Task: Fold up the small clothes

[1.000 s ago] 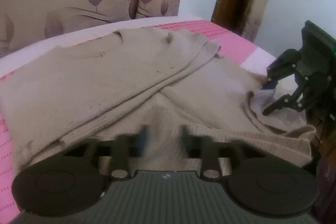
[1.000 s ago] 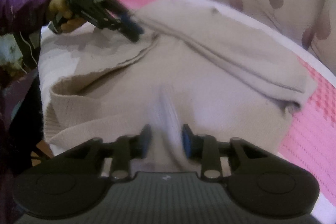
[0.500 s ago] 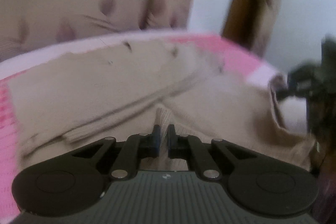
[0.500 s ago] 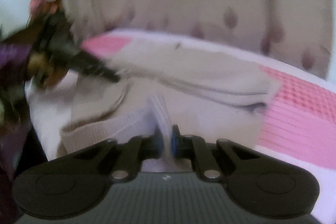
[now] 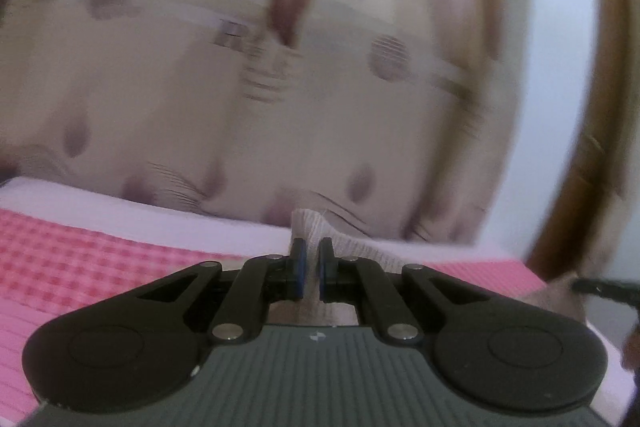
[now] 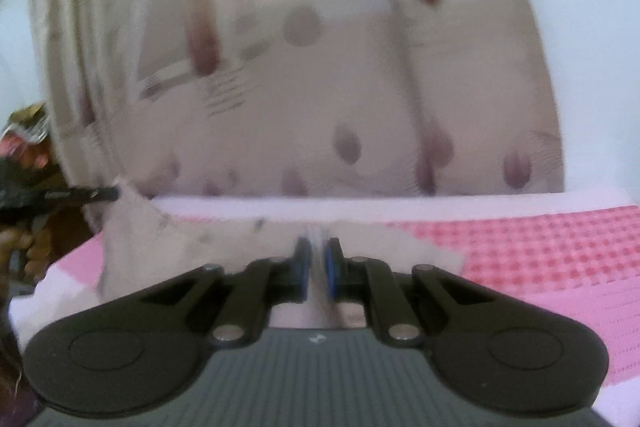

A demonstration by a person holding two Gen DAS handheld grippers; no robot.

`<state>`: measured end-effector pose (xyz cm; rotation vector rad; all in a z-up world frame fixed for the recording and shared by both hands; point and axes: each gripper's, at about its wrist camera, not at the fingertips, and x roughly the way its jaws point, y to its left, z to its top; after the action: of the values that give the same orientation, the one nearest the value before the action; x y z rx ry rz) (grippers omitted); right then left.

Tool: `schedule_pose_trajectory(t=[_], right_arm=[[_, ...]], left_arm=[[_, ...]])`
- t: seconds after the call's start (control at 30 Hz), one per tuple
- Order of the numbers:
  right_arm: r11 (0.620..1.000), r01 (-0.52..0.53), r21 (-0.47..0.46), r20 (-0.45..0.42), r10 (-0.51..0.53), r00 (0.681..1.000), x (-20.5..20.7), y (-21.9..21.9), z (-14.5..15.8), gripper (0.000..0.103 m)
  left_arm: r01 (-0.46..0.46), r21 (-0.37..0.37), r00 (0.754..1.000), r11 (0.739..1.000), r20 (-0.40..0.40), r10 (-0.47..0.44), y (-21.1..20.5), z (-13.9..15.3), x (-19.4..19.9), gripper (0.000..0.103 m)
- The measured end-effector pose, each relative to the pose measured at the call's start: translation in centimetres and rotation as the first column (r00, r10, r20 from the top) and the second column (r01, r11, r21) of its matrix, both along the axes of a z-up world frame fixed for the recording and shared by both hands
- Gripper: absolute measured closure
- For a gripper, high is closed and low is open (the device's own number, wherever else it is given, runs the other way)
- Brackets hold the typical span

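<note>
Now we have our left gripper [image 5: 311, 269] and right gripper [image 6: 316, 269] pinching the sweater's [image 6: 136, 247] hem, lifted from the bed [image 6: 540, 247] at mid-frame, starting the fold.

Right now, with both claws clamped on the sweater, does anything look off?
Nothing stands out. The left claw and right claw each pinch a fold of the sweater above the pink sheet. Dark specks dot the knit; motion blur hides finer detail.

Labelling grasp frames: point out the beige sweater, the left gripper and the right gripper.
beige sweater [image 6: 140, 239]: right wrist view, lifted knit body.
left gripper [image 5: 311, 273]: left wrist view, between fingertips, shut on ribbed hem.
right gripper [image 6: 316, 273]: right wrist view, between fingertips, shut on fabric.
</note>
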<state>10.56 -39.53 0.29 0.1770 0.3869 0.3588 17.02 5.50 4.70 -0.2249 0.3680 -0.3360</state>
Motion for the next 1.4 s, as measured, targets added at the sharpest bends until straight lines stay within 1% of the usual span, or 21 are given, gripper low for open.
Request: schedule_pose_trajectory(t=[0.1,0.2,0.3,0.37,0.4,0.43,0.47,0.53,0.57,0.6,0.63,0.7,0.73,0.8,0.83,0.9,1.0,1.07,1.1,1.2,1.4], right_arm=[[0.998,0.056,0.014,-0.01,-0.055,0.998,3.5,-1.1,-0.1,0.094],[0.993,0.111,0.045,-0.026,-0.11,0.994,7.1,-2.3,-0.8,0.094],[0.988,0.134,0.071,-0.057,-0.13,0.99,9.5,-2.6,-2.3,0.094],[0.982,0.127,0.14,-0.073,-0.118,0.99,9.6,-3.0,-3.2,0.093],[0.98,0.099,0.174,-0.074,-0.088,0.993,9.1,-3.1,-3.4,0.093],[0.985,0.062,0.162,-0.082,-0.049,0.995,9.0,-2.9,-3.6,0.092],[0.993,0.052,0.102,-0.088,-0.043,0.995,8.9,-2.3,-3.6,0.092],[0.999,0.027,0.022,-0.098,-0.025,0.995,8.7,-1.6,-4.2,0.091],[1.0,0.007,0.015,-0.125,-0.006,0.992,8.9,-1.5,-4.6,0.091],[1.0,0.003,0.0,-0.15,-0.003,0.989,9.2,-1.2,-4.9,0.09],[0.999,0.008,-0.032,-0.164,-0.013,0.986,9.5,-0.9,-5.3,0.089],[0.997,0.003,-0.079,-0.17,-0.017,0.985,9.8,-0.4,-5.9,0.076],[0.996,0.002,-0.094,-0.173,-0.018,0.985,10.0,-0.2,-6.2,0.072],[0.995,-0.016,-0.103,-0.184,-0.003,0.983,10.6,0.2,-6.8,0.052],[0.993,-0.022,-0.112,-0.19,0.0,0.982,11.0,0.5,-7.0,0.05],[0.983,-0.007,-0.182,-0.203,-0.031,0.979,11.7,1.1,-7.6,0.049],[0.979,-0.048,-0.199,-0.233,0.0,0.973,12.5,1.7,-8.5,0.05],[0.971,-0.077,-0.224,-0.243,0.021,0.97,12.7,2.6,-8.9,0.087],[0.971,-0.079,-0.227,-0.233,0.025,0.972,12.5,2.9,-8.8,0.094],[0.981,-0.08,-0.176,-0.153,0.053,0.987,11.3,3.1,-7.5,0.094],[0.997,0.008,-0.075,-0.059,-0.012,0.998,10.3,1.5,-5.4,0.094]], left_arm=[[-0.078,-0.027,0.997,0.997,-0.018,0.077,0.9,-0.5,2.6,0.099],[-0.146,-0.017,0.989,0.989,-0.016,0.145,1.3,-1.3,4.6,0.103],[-0.191,-0.029,0.98,0.981,-0.063,0.189,1.8,-2.7,6.6,0.103],[-0.165,-0.064,0.982,0.984,-0.102,0.158,2.3,-3.4,6.6,0.103],[-0.141,-0.05,0.986,0.989,-0.102,0.136,2.1,-3.6,6.3,0.103],[-0.109,-0.015,0.989,0.994,-0.098,0.107,1.8,-3.7,6.2,0.103],[-0.079,0.022,0.991,0.997,-0.105,0.081,1.4,-3.9,5.9,0.103],[-0.027,0.034,0.992,0.999,-0.12,0.031,1.2,-4.4,5.4,0.1],[-0.001,0.043,0.99,0.999,-0.142,0.007,1.0,-4.8,5.2,0.094],[0.021,0.046,0.987,0.999,-0.159,-0.014,0.9,-5.2,5.1,0.079],[0.038,0.044,0.984,0.998,-0.174,-0.03,0.8,-5.5,5.1,0.058],[0.08,0.037,0.978,0.996,-0.194,-0.072,0.5,-6.0,4.7,0.032],[0.101,0.044,0.976,0.994,-0.198,-0.09,0.4,-6.3,4.7,0.027],[0.131,0.087,0.973,0.988,-0.201,-0.111,-0.1,-6.7,4.5,0.024],[0.149,0.109,0.969,0.983,-0.214,-0.123,-0.4,-6.8,4.6,0.019],[0.156,0.126,0.965,0.98,-0.229,-0.124,-0.4,-7.4,5.7,0.018],[0.173,0.105,0.957,0.979,-0.252,-0.142,0.2,-7.9,6.2,0.018],[0.199,0.092,0.952,0.976,-0.256,-0.17,0.4,-8.2,6.3,0.018],[0.217,0.095,0.947,0.972,-0.262,-0.186,0.4,-8.4,6.5,0.018],[0.245,0.096,0.938,0.965,-0.275,-0.211,0.4,-8.9,6.4,0.018],[0.223,0.074,0.943,0.972,-0.267,-0.196,0.2,-8.9,7.8,0.018]])
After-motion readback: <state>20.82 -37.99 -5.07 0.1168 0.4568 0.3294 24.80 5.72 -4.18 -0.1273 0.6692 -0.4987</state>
